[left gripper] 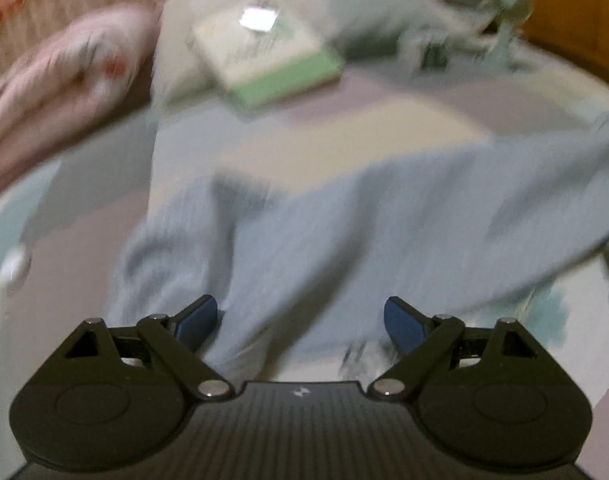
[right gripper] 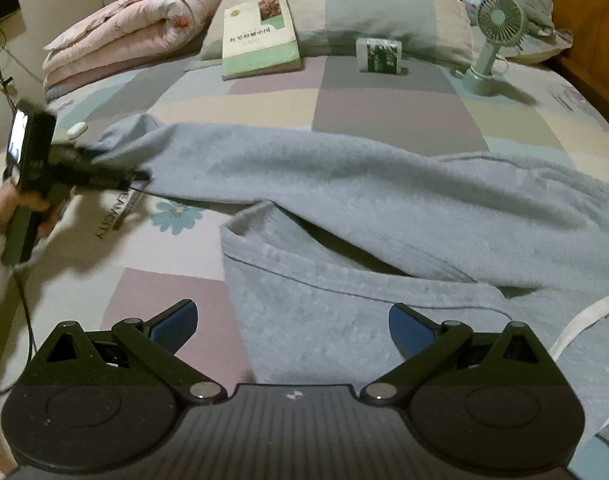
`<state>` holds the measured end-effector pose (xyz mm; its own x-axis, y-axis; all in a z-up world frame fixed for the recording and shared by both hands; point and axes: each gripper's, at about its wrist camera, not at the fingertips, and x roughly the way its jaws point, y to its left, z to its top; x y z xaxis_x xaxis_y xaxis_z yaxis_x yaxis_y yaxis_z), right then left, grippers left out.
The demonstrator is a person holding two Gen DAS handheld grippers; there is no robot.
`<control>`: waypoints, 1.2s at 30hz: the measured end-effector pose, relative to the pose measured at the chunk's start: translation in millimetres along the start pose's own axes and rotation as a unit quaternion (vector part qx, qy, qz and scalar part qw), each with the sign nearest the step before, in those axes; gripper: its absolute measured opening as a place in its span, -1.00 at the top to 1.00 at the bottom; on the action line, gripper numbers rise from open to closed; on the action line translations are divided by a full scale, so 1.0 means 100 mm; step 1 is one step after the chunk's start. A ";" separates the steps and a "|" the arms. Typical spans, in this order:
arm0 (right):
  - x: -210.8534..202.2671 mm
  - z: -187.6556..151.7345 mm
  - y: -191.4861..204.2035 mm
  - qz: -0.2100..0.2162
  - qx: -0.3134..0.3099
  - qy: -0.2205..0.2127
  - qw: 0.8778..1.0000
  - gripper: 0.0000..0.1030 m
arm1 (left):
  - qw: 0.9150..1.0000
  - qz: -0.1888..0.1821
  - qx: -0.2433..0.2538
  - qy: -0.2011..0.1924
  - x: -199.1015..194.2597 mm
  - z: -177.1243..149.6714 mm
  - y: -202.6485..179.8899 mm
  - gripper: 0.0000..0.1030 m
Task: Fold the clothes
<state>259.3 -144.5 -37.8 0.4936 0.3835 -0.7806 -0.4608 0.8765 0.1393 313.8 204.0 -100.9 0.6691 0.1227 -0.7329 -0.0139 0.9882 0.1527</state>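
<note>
Light blue garment (right gripper: 344, 192), fleecy trousers by the look, spread across the patchwork bed (right gripper: 396, 120). One leg runs from 3 o'clock out to 9 o'clock; the other lies toward 6 o'clock, under the right camera. White drawstring (right gripper: 584, 316) trails at 4 o'clock.

Risks, as judged:
- Left hand-held gripper (right gripper: 140, 177) sits right at the far leg's cuff, and the left view is motion-blurred. A quick sweep with nothing pinched would leave the cuff behind, or drag it into a crooked crease.
- Both legs overlap near the middle with a gap beneath; folding now could trap a bulge.
- Book (right gripper: 260, 36), small box (right gripper: 378, 54) and desk fan (right gripper: 492, 40) stand at 12 to 1 o'clock; a leg swung that way could topple the fan.

Pose:
- Left hand-held gripper (left gripper: 300, 320): fingers spread wide over the cloth, nothing between them. A hand (right gripper: 20, 208) holds its handle at 9 o'clock.
- Right hand-held gripper (right gripper: 292, 324): fingers likewise parted, released, low over the near leg.
</note>
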 end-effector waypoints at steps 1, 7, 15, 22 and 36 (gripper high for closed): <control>0.02 -0.01 -0.03 0.001 0.002 0.004 1.000 -1.00 | 0.999 -0.015 -0.028 -0.001 -0.04 -0.08 0.08 -0.79; 0.26 -0.11 -0.10 0.008 0.011 0.031 0.999 -1.00 | 1.000 -0.011 0.007 -0.018 -0.38 -0.07 0.02 -0.79; 0.47 -0.26 0.01 -0.021 -0.042 0.063 0.997 -1.00 | 0.993 -0.072 0.044 -0.079 -0.32 0.53 -0.65 -0.79; 0.44 -0.28 0.18 -0.052 -0.107 0.093 0.989 -1.00 | 0.991 -0.078 0.060 -0.089 -0.13 0.87 -1.21 -0.80; 0.22 1.16 -0.63 -0.033 0.016 0.046 0.998 -1.00 | 0.995 -0.081 0.034 -0.052 0.05 0.85 -0.97 -0.86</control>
<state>384.3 -157.7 7.0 0.4520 0.2980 -0.8408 -0.4045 0.9085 0.1046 381.4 100.6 -62.6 0.7315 -0.0506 -0.6800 0.1478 0.9853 0.0856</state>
